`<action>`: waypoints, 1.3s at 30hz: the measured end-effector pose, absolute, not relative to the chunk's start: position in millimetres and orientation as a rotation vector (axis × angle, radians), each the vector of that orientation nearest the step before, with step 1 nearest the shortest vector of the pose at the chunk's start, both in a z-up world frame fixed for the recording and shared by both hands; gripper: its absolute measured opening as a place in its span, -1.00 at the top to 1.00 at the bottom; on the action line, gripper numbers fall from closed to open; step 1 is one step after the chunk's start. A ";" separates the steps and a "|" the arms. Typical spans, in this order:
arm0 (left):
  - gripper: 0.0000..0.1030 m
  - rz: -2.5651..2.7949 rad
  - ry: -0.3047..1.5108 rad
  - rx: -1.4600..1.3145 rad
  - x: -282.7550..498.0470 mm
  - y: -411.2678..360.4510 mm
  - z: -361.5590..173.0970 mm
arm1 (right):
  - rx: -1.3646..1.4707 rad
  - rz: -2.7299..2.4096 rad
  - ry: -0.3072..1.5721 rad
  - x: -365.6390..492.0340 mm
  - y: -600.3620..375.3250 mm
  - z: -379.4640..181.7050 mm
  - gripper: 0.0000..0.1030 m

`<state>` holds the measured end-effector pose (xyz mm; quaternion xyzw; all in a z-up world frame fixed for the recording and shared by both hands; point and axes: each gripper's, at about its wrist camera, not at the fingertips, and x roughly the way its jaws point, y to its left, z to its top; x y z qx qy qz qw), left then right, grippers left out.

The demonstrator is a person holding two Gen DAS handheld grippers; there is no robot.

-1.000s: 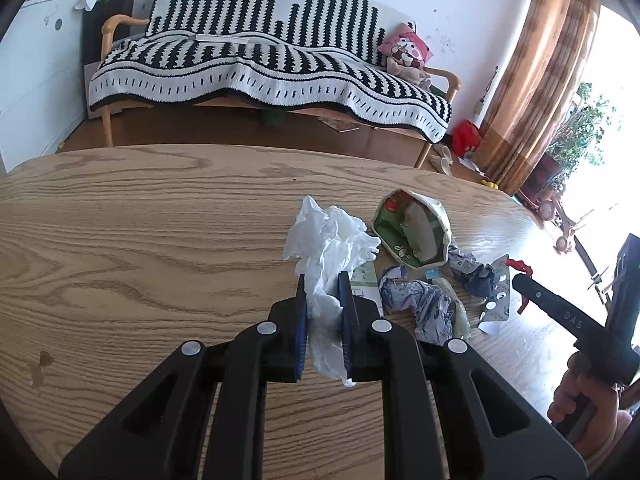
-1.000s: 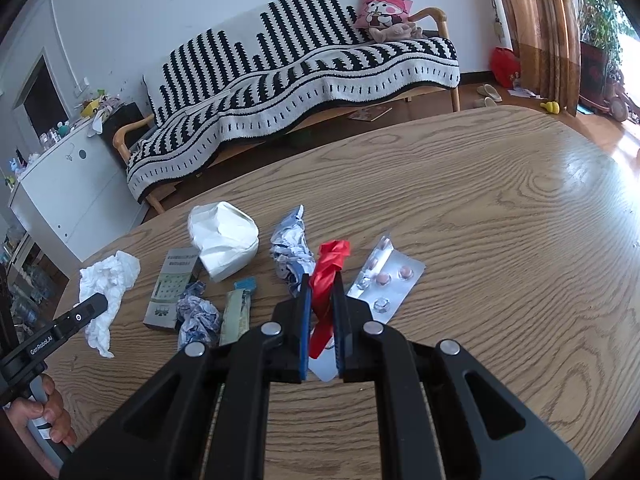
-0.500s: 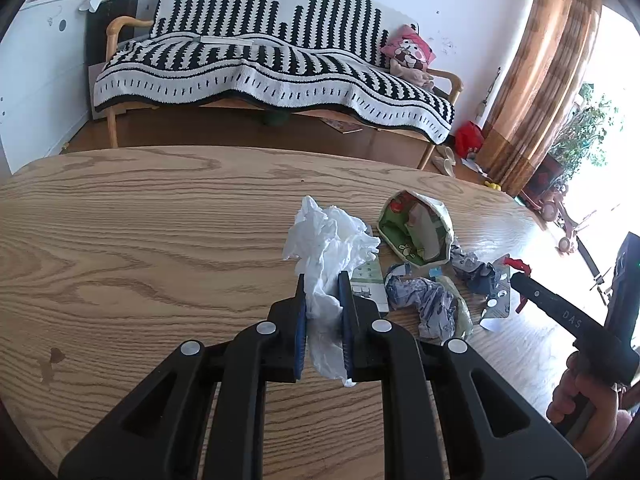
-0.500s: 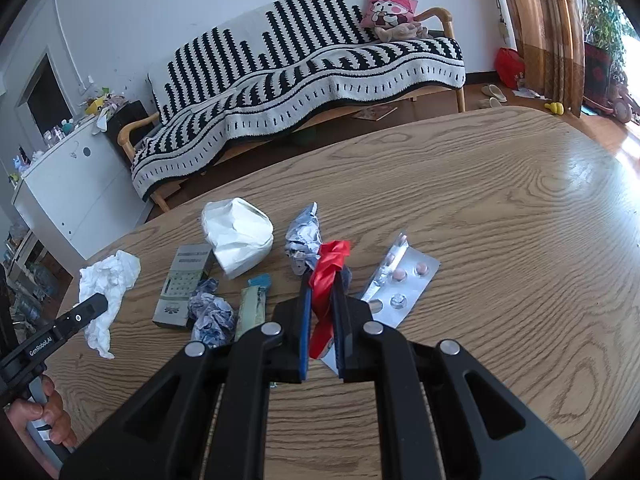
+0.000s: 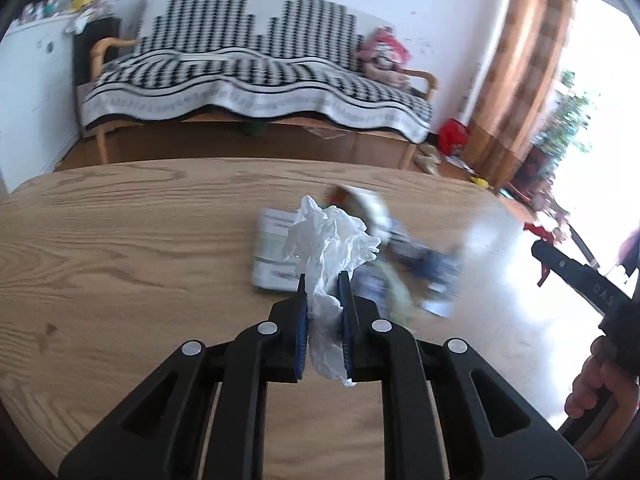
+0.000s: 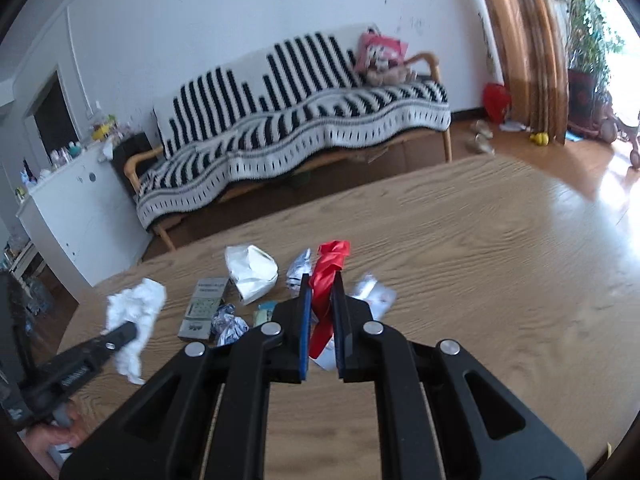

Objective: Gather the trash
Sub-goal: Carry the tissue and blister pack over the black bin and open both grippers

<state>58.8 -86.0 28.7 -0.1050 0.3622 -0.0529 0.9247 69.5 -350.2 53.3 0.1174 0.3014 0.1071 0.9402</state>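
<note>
left gripper (image 5: pixel 323 280): pinching tissue (image 5: pixel 328 240), frame centre; feather-light, soft, crushes; pinch mid-wad.
right gripper (image 6: pixel 321 280): clamped on red wrapper (image 6: pixel 326 276), frame centre; thin, slick film, likely to slip; hold at the twist.
desk (image 6: pixel 500 264): remaining scraps lower left, light; foil blister (image 6: pixel 376 294) stiffer, take by the edge.

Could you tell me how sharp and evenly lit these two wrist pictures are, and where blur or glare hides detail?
Left wrist view: the left hand-held gripper and its white tissue are sharp, but the trash pile and sofa are smeared by motion; window glare washes out the table at right. Right wrist view: milder blur, red wrapper crisp, floor glare far right; both views bend at the edges.
</note>
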 end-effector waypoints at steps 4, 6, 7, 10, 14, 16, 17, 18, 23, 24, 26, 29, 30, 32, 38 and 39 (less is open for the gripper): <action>0.76 -0.252 0.759 -0.153 30.0 -163.3 42.5 | 0.263 0.128 0.597 14.9 -428.3 68.7 0.81; 0.76 -0.321 0.762 -0.130 16.5 -201.4 50.0 | 0.284 0.071 0.581 -13.9 -469.4 73.8 0.81; 0.76 -0.362 0.767 -0.113 8.8 -223.9 53.0 | 0.299 0.037 0.576 -31.6 -494.6 75.5 0.81; 0.76 -0.504 0.798 -0.053 -19.1 -300.9 54.5 | 0.314 -0.048 0.590 -74.7 -553.6 69.6 0.81; 0.76 -0.729 0.987 -0.089 -51.3 -396.9 20.6 | 0.373 -0.139 0.640 -122.8 -617.6 39.1 0.81; 0.75 -0.778 1.063 -0.068 -65.3 -433.4 -4.8 | 0.444 -0.174 0.686 -142.0 -646.1 11.2 0.81; 0.75 -0.784 1.093 -0.022 -75.6 -455.1 -23.3 | 0.473 -0.185 0.708 -148.4 -655.2 -2.4 0.81; 0.76 -0.785 1.110 0.004 -81.3 -466.0 -34.7 | 0.499 -0.197 0.734 -153.8 -663.0 -17.4 0.80; 0.76 -0.789 1.189 0.115 -99.7 -495.3 -91.4 | 0.603 -0.236 0.890 -172.2 -680.8 -99.7 0.81; 0.76 -0.781 1.194 0.124 -100.1 -495.7 -94.9 | 0.611 -0.242 0.906 -173.0 -682.2 -108.3 0.81; 0.76 -0.775 1.207 0.122 -96.1 -493.7 -99.7 | 0.636 -0.245 0.931 -173.1 -684.1 -123.4 0.80; 0.76 -0.777 1.199 0.125 -93.4 -493.6 -101.8 | 0.635 -0.232 0.941 -166.5 -679.7 -129.6 0.81; 0.76 -0.772 1.205 0.127 -93.4 -493.0 -104.1 | 0.632 -0.228 0.941 -164.8 -679.6 -129.9 0.81; 0.76 -0.767 1.218 0.115 -89.7 -486.4 -106.7 | 0.628 -0.220 0.945 -156.5 -674.9 -130.0 0.81; 0.76 -0.768 1.223 0.093 -82.4 -489.0 -105.9 | 0.625 -0.207 0.952 -153.9 -675.3 -129.4 0.81; 0.76 -0.768 1.223 0.097 -82.4 -489.3 -106.3 | 0.625 -0.208 0.953 -153.3 -675.1 -129.4 0.81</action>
